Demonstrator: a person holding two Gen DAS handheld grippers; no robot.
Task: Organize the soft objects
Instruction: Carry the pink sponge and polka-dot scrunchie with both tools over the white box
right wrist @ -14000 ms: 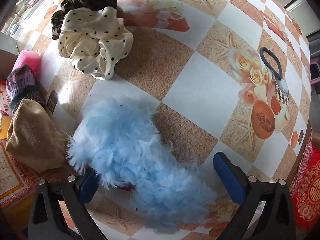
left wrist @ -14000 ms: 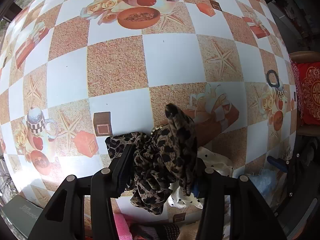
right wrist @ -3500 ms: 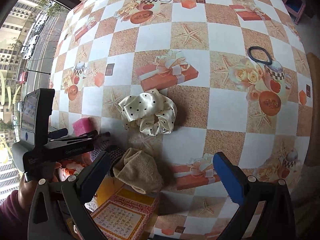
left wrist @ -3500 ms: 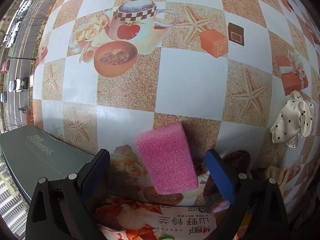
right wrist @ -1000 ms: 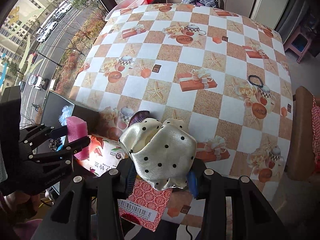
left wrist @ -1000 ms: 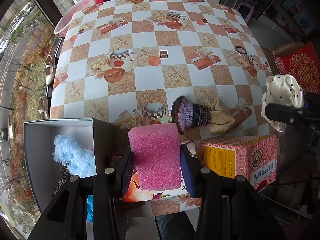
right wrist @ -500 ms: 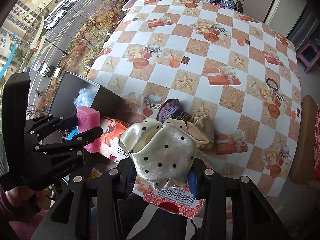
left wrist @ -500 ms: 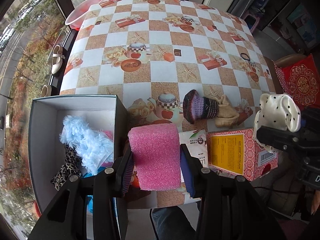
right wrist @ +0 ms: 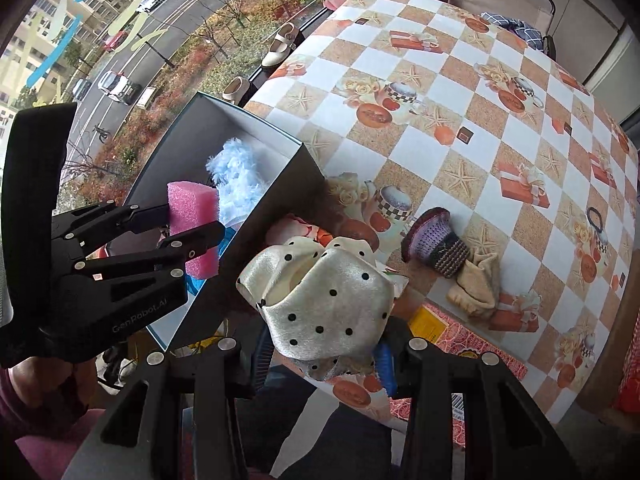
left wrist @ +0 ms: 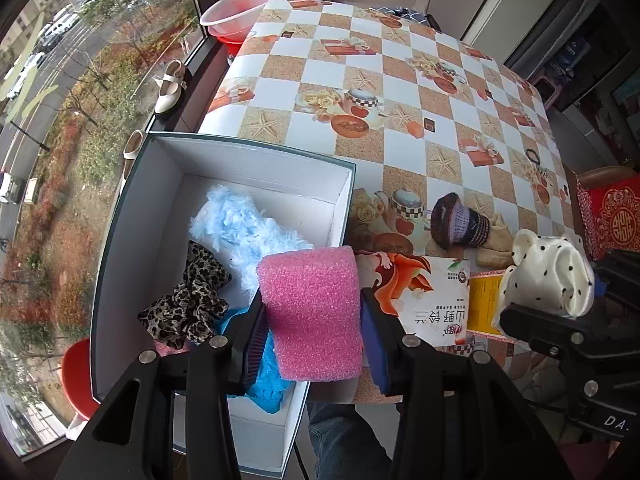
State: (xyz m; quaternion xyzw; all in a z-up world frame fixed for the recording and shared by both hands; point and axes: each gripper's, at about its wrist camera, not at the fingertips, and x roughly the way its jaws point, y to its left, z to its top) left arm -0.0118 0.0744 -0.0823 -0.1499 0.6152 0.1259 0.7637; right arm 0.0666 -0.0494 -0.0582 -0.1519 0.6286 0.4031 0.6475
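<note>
The box [left wrist: 120, 216] sits left of the table [left wrist: 404, 80] — feathery piece [left wrist: 240, 228] and scrunchie [left wrist: 188, 304] inside.

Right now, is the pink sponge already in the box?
Not yet. The left gripper holds the pink sponge above the box.

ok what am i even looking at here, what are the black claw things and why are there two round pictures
No robot here: a person holds a handheld claw in each hand, and each carries a wide-angle camera looking along its fingers. That gives two round pictures, one per hand.

In the left hand's picture, the left claw is shut on a pink sponge, above an open box that already holds a blue fluffy piece and a leopard scrunchie.

In the right hand's picture, the right claw is shut on a cream polka-dot scrunchie; the left claw also shows at the side.

On the checked table lie a knitted purple piece, a beige cloth and a black hair tie, with printed cartons at the near edge.
</note>
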